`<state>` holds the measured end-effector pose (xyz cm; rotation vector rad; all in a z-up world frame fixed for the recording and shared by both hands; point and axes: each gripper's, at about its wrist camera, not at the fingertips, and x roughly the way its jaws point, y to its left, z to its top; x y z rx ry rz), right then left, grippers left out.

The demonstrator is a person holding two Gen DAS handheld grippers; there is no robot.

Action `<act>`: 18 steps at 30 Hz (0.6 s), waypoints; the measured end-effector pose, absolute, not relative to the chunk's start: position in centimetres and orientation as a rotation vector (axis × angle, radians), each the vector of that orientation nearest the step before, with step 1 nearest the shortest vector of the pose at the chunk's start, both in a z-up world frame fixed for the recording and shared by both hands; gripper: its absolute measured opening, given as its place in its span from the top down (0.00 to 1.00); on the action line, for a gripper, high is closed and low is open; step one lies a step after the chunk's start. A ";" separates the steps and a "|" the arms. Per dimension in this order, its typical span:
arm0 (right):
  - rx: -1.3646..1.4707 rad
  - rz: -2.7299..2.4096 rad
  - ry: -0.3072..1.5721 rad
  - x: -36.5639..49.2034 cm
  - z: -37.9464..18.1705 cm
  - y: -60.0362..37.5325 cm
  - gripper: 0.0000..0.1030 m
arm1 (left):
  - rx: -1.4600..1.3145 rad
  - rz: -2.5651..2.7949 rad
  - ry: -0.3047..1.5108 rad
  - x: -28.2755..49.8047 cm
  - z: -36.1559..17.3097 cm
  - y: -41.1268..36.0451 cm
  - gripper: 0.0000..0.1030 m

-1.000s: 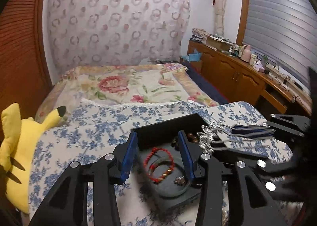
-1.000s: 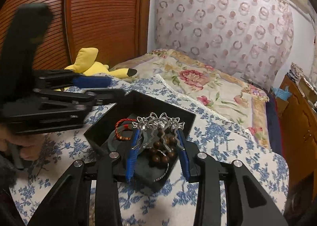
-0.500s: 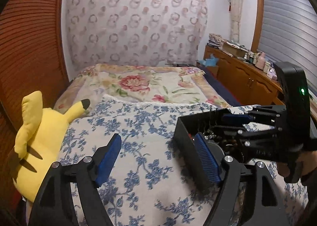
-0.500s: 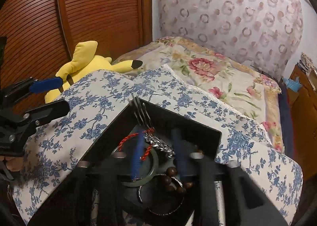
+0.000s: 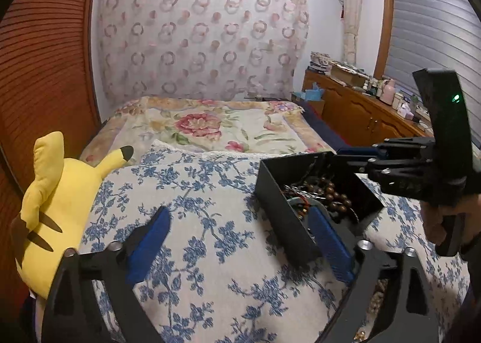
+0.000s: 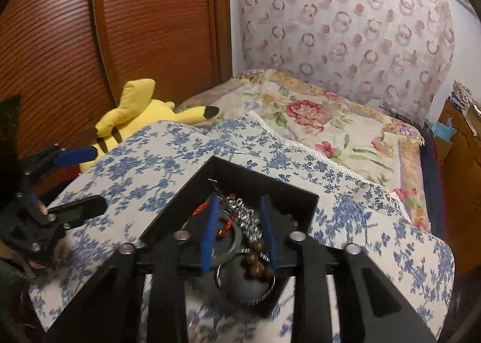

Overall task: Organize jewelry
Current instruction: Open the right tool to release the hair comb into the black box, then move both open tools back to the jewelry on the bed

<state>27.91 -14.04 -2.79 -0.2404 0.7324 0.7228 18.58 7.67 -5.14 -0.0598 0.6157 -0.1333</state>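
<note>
My left gripper [image 5: 237, 240] opening wide, empty, over the blue floral quilt [image 5: 210, 252]; right gripper [image 6: 240, 222] opening inside the black jewelry box [image 6: 300, 195], silver piece [image 6: 243, 216] lying loose between the jaws

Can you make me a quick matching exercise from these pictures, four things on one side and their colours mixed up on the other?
Things:
1. plush toy
2. jewelry box
3. bead bracelet
4. wardrobe door

Colours:
A. black
B. reddish wood
C. yellow
D. dark brown

Pairs: 1-C, 2-A, 3-D, 4-B
</note>
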 end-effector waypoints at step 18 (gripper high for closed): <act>-0.142 0.713 0.743 16.5 -4.8 -22.4 0.68 | -0.022 -0.225 0.702 12.0 -7.3 4.5 0.08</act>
